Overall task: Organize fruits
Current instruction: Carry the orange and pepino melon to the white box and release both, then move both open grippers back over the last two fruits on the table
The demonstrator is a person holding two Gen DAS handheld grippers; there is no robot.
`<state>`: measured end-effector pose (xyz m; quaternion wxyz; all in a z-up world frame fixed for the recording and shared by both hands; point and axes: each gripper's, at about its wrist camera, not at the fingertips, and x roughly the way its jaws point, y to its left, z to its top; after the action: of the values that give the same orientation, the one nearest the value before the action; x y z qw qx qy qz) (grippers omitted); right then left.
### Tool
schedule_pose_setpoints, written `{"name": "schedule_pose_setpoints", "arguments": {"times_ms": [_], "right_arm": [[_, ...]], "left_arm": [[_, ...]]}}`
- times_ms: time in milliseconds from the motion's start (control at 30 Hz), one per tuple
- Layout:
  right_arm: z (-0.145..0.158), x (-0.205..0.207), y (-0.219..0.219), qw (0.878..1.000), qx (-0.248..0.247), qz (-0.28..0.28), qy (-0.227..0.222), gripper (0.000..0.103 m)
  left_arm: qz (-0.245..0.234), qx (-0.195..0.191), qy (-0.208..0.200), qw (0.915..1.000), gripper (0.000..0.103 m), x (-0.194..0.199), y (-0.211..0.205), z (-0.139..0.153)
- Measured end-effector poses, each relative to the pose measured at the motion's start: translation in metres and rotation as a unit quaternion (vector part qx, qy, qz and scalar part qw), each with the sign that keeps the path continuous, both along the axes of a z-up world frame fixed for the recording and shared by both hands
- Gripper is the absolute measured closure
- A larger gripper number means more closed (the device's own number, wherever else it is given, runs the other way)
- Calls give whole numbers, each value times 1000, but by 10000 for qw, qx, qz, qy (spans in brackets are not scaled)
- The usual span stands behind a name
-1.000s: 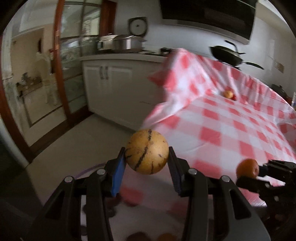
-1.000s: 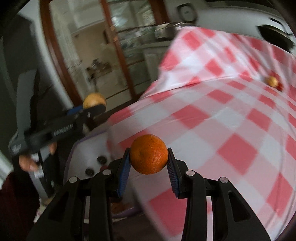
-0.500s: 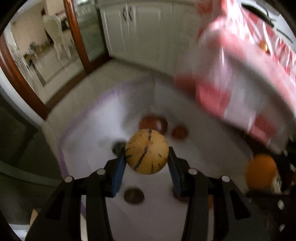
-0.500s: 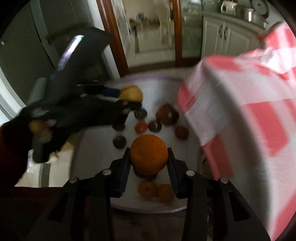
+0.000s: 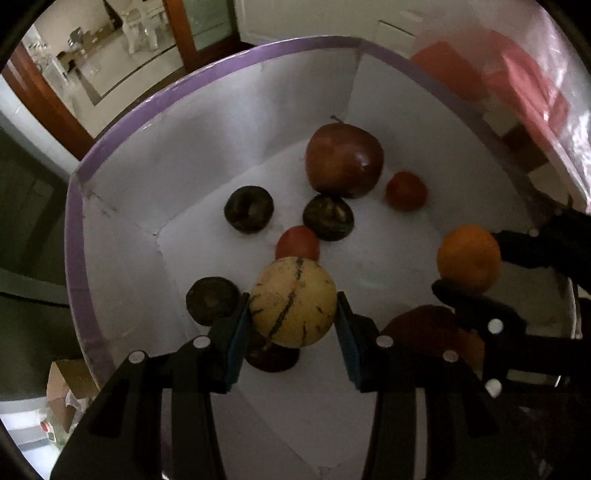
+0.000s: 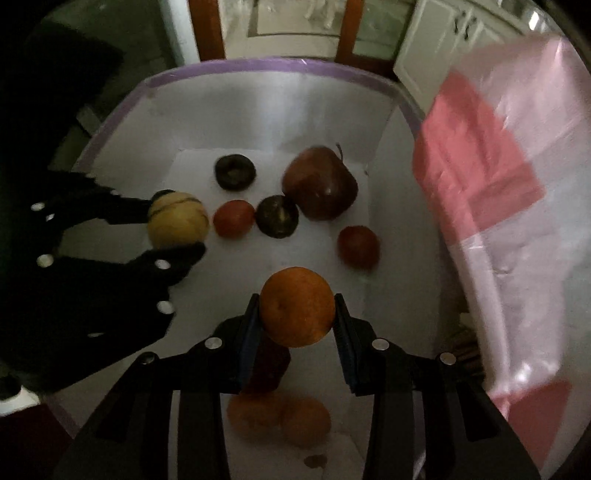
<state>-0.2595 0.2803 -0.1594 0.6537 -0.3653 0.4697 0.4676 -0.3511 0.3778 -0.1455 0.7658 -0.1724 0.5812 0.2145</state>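
Observation:
My left gripper is shut on a yellow fruit with dark stripes, held inside a white box with a purple rim. My right gripper is shut on an orange over the same box. Each gripper shows in the other's view: the orange at the right, the striped fruit at the left. On the box floor lie a large dark red apple, small red fruits and dark round fruits.
A red-and-white checked tablecloth hangs down just right of the box. Two more oranges lie at the box's near end under my right gripper. Beyond the box are a tiled floor, a wooden door frame and white cabinets.
Both grippers swung off the table, tilted downward and sank into the white box, each still holding its fruit. The box's fruits now fill both views.

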Motion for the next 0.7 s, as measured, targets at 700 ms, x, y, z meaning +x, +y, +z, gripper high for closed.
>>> {"name": "schedule_pose_setpoints", "arguments": {"times_ms": [700], "right_arm": [[31,-12,-24,9985,478,203,-184,39]], "left_arm": [[178,482,-139,9986,26,8,4,22]]}}
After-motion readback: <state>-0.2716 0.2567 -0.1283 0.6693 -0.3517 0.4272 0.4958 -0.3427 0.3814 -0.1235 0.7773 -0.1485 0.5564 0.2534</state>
